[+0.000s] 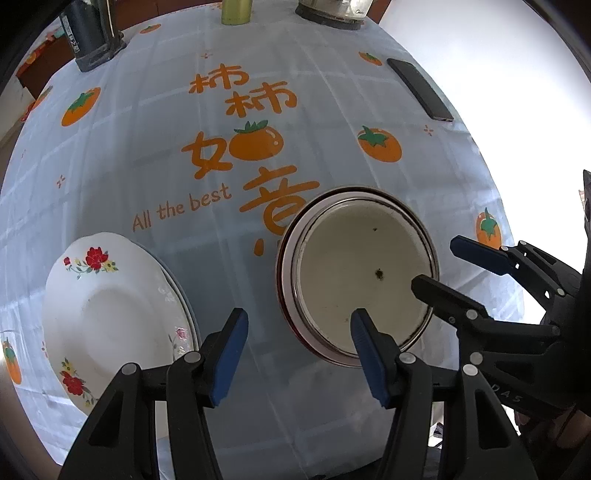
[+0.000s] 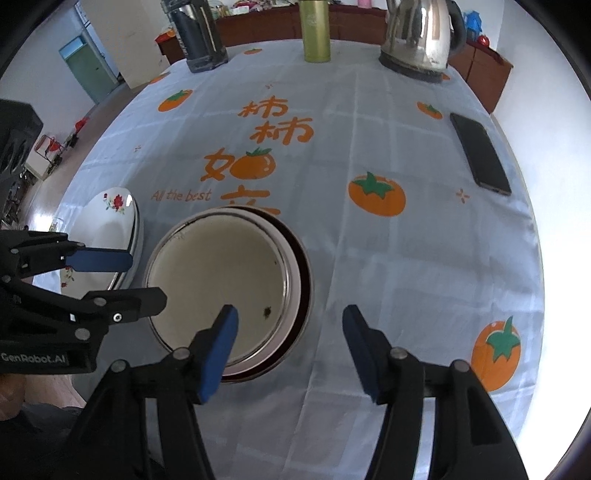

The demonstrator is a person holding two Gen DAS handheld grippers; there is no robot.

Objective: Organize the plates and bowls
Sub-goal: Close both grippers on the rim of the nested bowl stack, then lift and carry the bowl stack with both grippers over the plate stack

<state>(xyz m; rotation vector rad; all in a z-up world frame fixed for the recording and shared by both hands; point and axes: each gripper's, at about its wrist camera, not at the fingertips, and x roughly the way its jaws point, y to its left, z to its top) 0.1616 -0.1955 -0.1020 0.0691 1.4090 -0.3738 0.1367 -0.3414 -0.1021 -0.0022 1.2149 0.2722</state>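
Blue-padded jaws of the left gripper are standing apart near the table's near edge, gripping nothing; one finger is hovering over the near rim of the enamel bowl stack and the other over bare cloth between that stack and the flowered plates. Beside it, the right gripper is likewise hanging with its jaws spread and empty, its left finger sitting over the stack's near rim and its right finger over the pale blue tablecloth. Cream inside with dark chipped spots, the top bowl is nesting in another with a dark red outside, and the stack is resting on the cloth a little in from the near edge, partly covering the orange printed lettering. White plates with red flowers are lying stacked close to the table's left edge, just beside the bowls but not touching them. Further back, a black phone is lying near the right edge. Along the far edge, a dark flask, a green tumbler and a steel kettle are standing in a row.
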